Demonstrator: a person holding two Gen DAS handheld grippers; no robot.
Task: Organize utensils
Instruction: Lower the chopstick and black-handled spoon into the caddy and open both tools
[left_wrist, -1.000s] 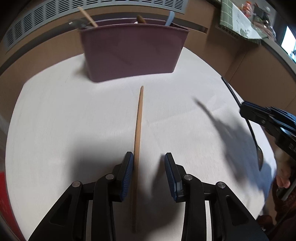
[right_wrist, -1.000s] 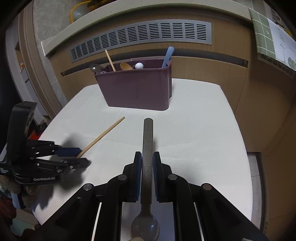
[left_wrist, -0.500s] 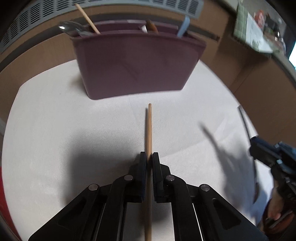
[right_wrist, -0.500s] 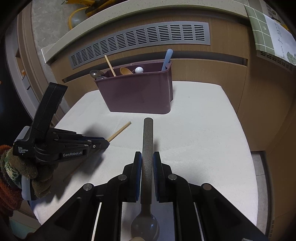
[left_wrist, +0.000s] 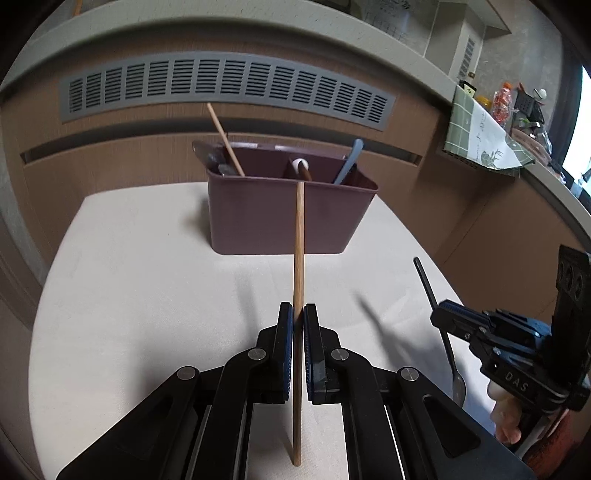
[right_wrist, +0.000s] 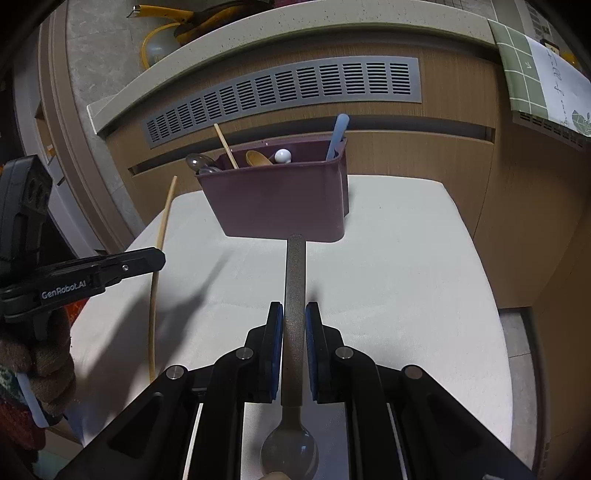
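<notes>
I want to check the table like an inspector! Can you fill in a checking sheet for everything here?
Surface: white table, only the caddy resting on it.
Job's things: maroon caddy holds a chopstick, spoons and a blue handle; wooden chopstick and dark spoon are both lifted.
Clutter: nothing seen.
Grippers: left tool shut on the chopstick; right tool shut on the spoon handle.
Cables: yellow cord on the ledge behind.
Surroundings: grey vent grille, green tiled cloth.

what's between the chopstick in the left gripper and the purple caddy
Nothing visible: only bare white tabletop lies between the chopstick, clamped in the left gripper, and the purple caddy.
</notes>
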